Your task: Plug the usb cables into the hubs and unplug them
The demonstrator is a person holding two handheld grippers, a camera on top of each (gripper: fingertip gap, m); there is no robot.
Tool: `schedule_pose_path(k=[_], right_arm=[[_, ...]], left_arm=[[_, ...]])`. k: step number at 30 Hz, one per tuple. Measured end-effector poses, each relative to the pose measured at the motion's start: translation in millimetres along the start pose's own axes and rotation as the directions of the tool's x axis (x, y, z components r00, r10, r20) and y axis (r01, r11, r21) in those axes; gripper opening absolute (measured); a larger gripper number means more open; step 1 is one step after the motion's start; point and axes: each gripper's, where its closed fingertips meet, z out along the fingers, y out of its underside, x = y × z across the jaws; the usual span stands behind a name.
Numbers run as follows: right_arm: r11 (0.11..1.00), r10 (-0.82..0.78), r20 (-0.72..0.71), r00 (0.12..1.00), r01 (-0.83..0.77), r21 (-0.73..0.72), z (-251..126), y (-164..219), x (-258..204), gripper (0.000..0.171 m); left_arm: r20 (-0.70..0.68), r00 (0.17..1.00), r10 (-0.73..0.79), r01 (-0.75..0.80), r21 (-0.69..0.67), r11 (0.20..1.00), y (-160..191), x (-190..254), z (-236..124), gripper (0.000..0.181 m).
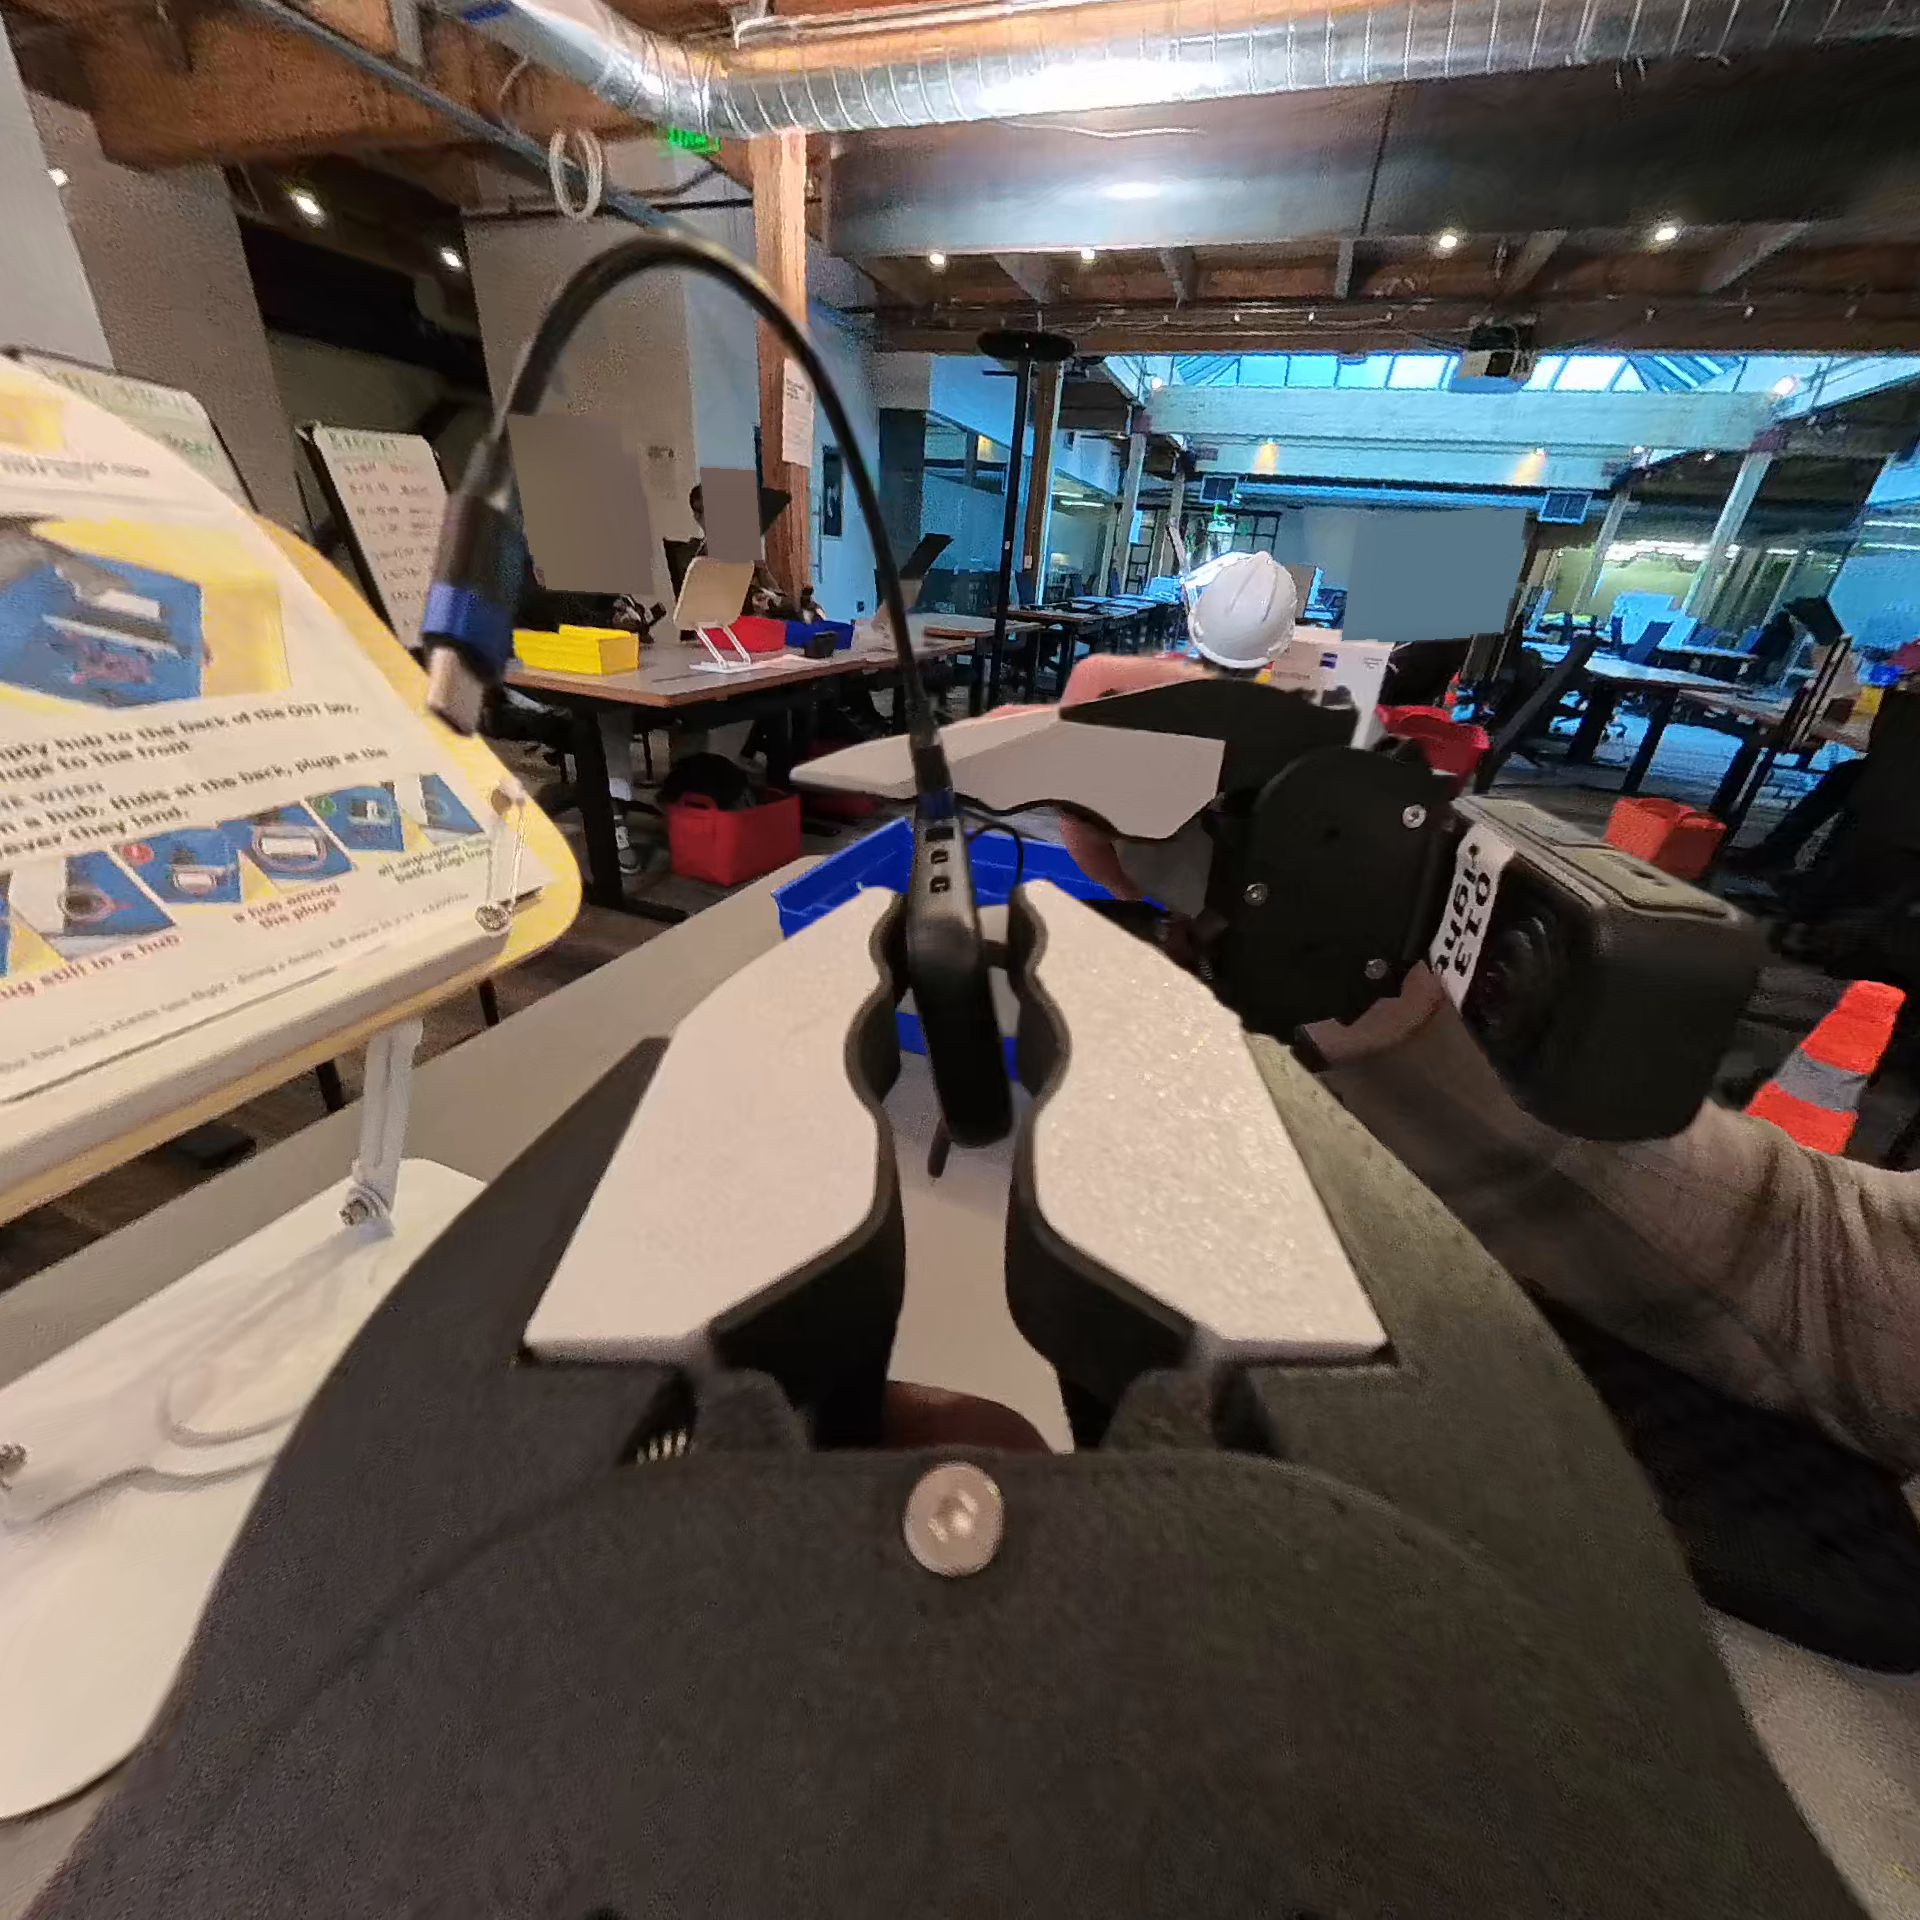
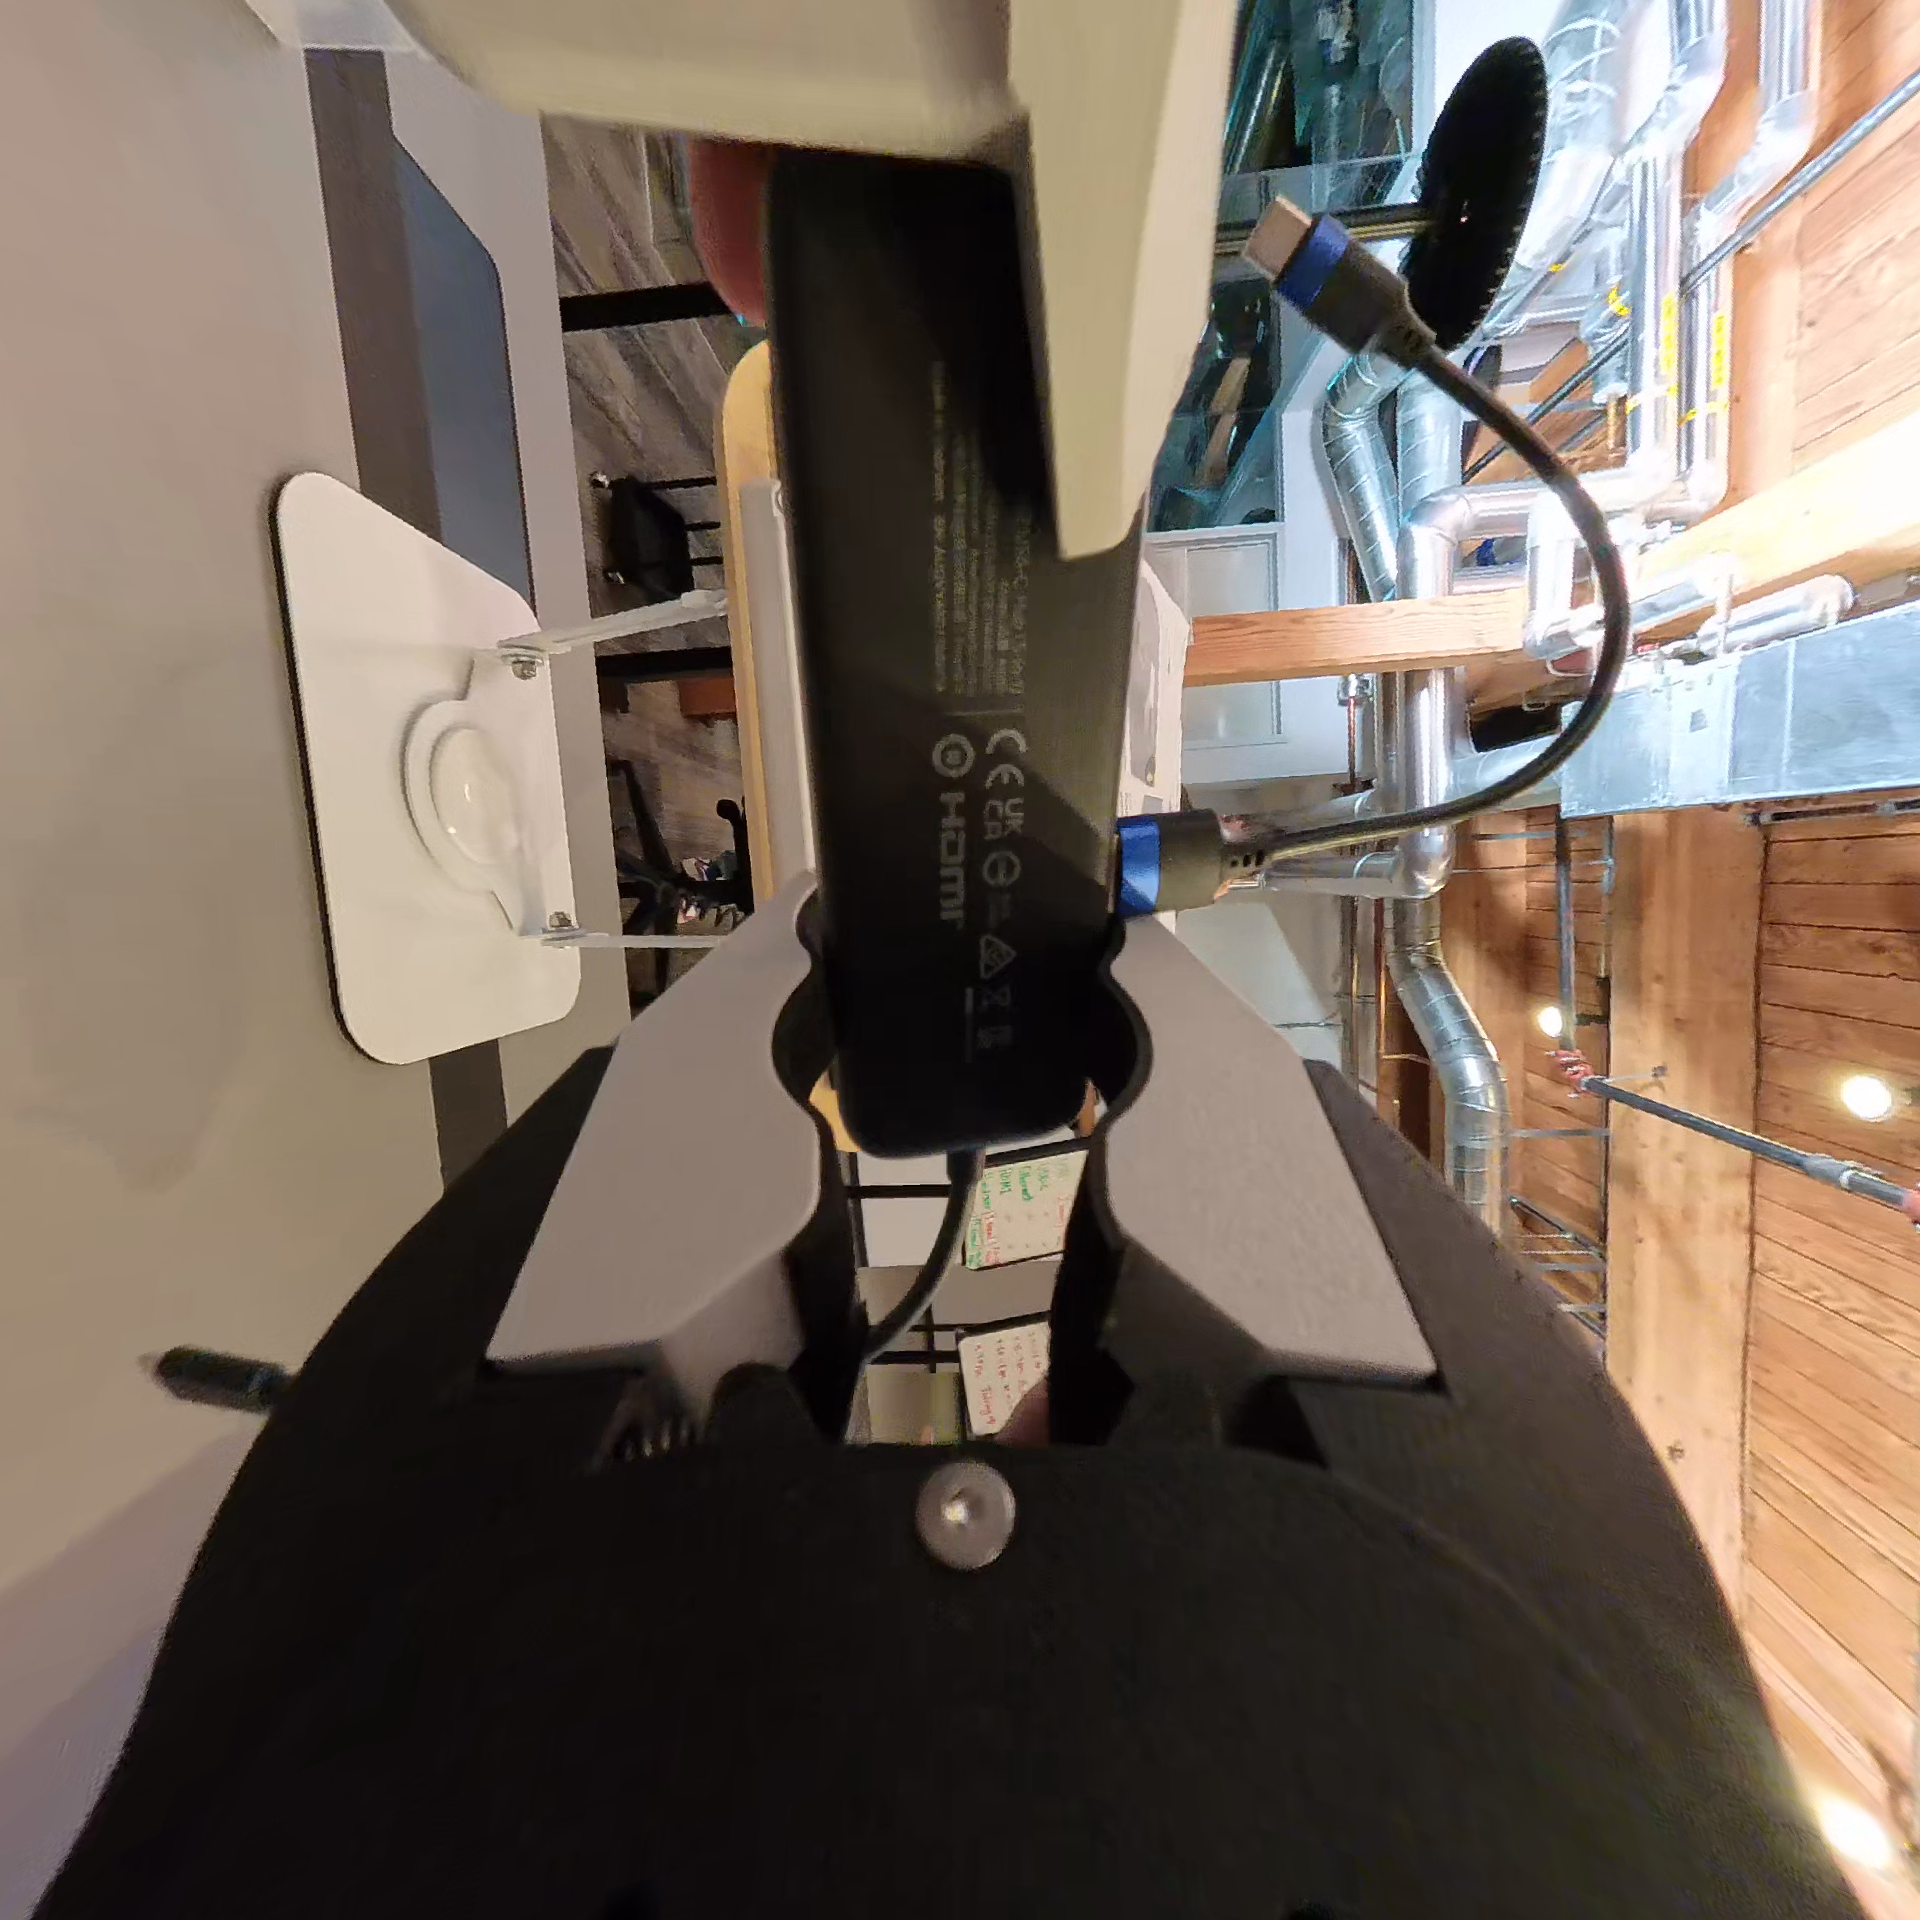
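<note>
The hub (image 1: 951, 997) stands between the fingers of the left claw (image 1: 956, 1013), and the right claw (image 1: 1101, 774) reaches in from the right, ahead of it. A cable (image 1: 727, 312) arches from the hub's far end up and over to the left. Left of the claw an instruction card (image 1: 208, 748) leans on a stand (image 1: 187, 1382) on the counter (image 1: 644, 966); a bin (image 1: 831, 894) lies ahead, behind the hub.

Both tongs — left (image 1: 956, 997), right (image 2: 961, 997) — clamped tight.

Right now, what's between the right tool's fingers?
The black hub, clamped at its cable end; right wrist view shows it. A short cable is plugged into its side.
</note>
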Motion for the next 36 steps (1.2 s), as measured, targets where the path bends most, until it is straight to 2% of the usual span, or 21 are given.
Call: schedule_pose_path(k=[3, 7, 10, 14, 20, 27, 32, 36], right_arm=[[1.000, 0.024, -0.009, 1.000, -0.024, -0.001, -1, 5, 4, 0.042], [0.996, 0.085, -0.034, 0.996, -0.085, -0.009, -3, 17, 15, 0.042], [0.991, 0.129, -0.062, 0.990, -0.131, -0.030, -8, 33, 28, 0.042], [0.970, 0.226, -0.108, 0.968, -0.234, -0.062, -17, 64, 52, 0.043], [0.943, 0.222, -0.132, 0.966, -0.247, -0.223, -21, 139, 80, 0.043], [0.887, 0.330, -0.147, 0.932, -0.359, -0.289, -20, 224, 100, 0.043], [0.825, 0.455, -0.182, 0.872, -0.489, -0.283, -17, 279, 85, 0.043], [0.773, 0.511, -0.223, 0.830, -0.558, -0.304, -12, 324, 57, 0.042]], left_arm=[[0.010, 0.999, 0.038, -0.038, 0.013, 0.999, -8, 3, -2, 0.031], [0.027, 0.996, 0.090, -0.092, 0.058, 0.994, -25, 5, -10, 0.040], [0.066, 0.989, 0.135, -0.140, 0.078, 0.987, -35, 0, -18, 0.040], [0.096, 0.988, 0.124, -0.133, 0.102, 0.986, -42, -10, -26, 0.036], [0.124, 0.986, 0.110, -0.119, 0.071, 0.990, -30, -26, -25, 0.034], [0.158, 0.984, 0.084, -0.093, 0.048, 0.995, -17, -45, -26, 0.034], [0.179, 0.981, 0.069, -0.072, 0.013, 0.997, 0, -58, -23, 0.034], [0.198, 0.978, 0.064, -0.060, -0.022, 0.998, 14, -67, -20, 0.034]])
